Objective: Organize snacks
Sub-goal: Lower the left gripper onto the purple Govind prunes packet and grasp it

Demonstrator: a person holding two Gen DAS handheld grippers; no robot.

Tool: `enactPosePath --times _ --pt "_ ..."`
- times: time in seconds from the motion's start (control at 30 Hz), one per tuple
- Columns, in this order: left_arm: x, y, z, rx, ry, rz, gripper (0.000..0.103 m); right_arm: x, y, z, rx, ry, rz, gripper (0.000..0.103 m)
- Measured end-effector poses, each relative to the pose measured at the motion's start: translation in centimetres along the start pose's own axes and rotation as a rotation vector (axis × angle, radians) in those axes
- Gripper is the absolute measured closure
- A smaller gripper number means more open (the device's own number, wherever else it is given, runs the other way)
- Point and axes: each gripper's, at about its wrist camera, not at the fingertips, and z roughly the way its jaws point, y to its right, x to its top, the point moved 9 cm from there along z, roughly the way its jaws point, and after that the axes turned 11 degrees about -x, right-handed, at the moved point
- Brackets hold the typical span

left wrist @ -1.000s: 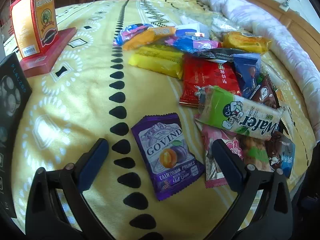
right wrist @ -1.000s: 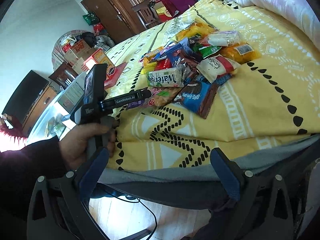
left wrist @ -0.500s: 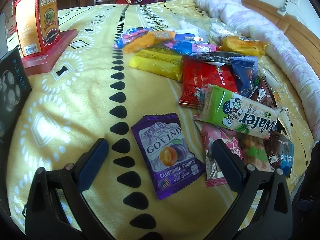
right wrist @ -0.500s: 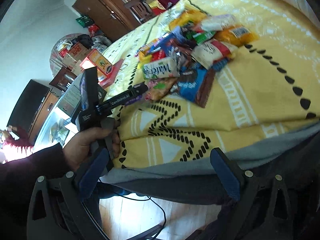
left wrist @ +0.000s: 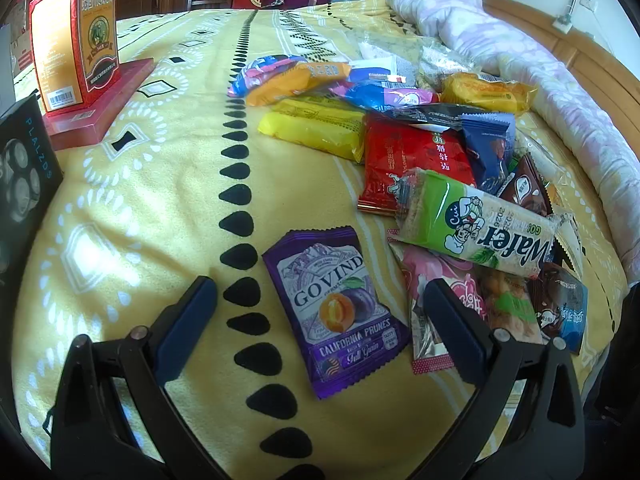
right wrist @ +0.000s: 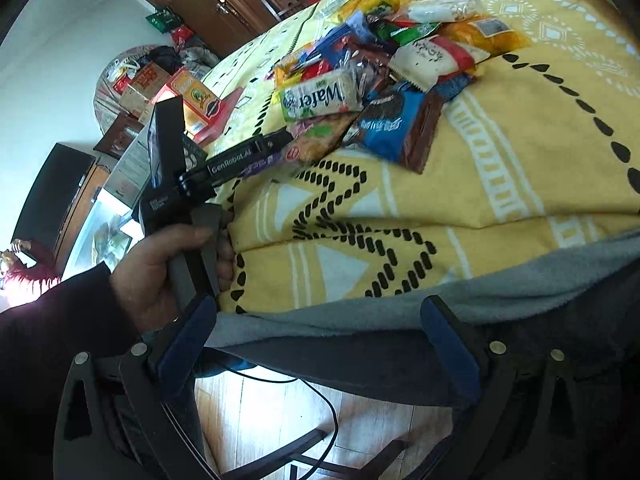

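The right gripper [right wrist: 316,344] has swung lower since a second ago, spread wide and empty past the bed [right wrist: 520,184] edge. The left gripper [left wrist: 320,316] hovers spread wide, holding nothing, straddling the purple prune packet [left wrist: 336,312] on the yellow bedspread, just beside the snack pile [left wrist: 420,152] with its green wafer pack [left wrist: 476,224].

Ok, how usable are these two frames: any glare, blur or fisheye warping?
Left wrist view: sharp, sunlit; GOVIND prune packet and Wafer pack print readable, mild glare on the yellow packet, edges curve. Right wrist view: strong barrel warp, tilted bedspread, white wall at left, dark vignette; the left tool remains legible.
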Motion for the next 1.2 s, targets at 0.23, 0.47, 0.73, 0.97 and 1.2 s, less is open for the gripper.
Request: enactPosePath --times 0.23,0.47,0.73,0.97,1.2 --pt "0.0 0.0 0.0 0.0 0.0 0.0 0.0 -0.5 -0.2 0.8 -0.001 -0.021 0.002 0.0" --pt "0.0 0.0 0.0 0.0 0.0 0.0 0.0 -0.9 -0.3 1.4 -0.008 -0.038 -0.001 0.0" --pt "0.0 0.0 0.0 -0.001 0.001 -0.001 0.0 -1.6 -0.4 2.3 -0.017 -0.065 -0.001 0.0" --pt "-0.1 0.0 0.0 -0.003 0.005 -0.002 0.0 -1.8 -0.3 2.7 -0.028 -0.067 0.011 0.0" --pt "-0.1 0.0 0.0 -0.009 0.011 -0.003 0.0 -1.2 0.1 2.2 -0.033 -0.037 0.027 0.0"
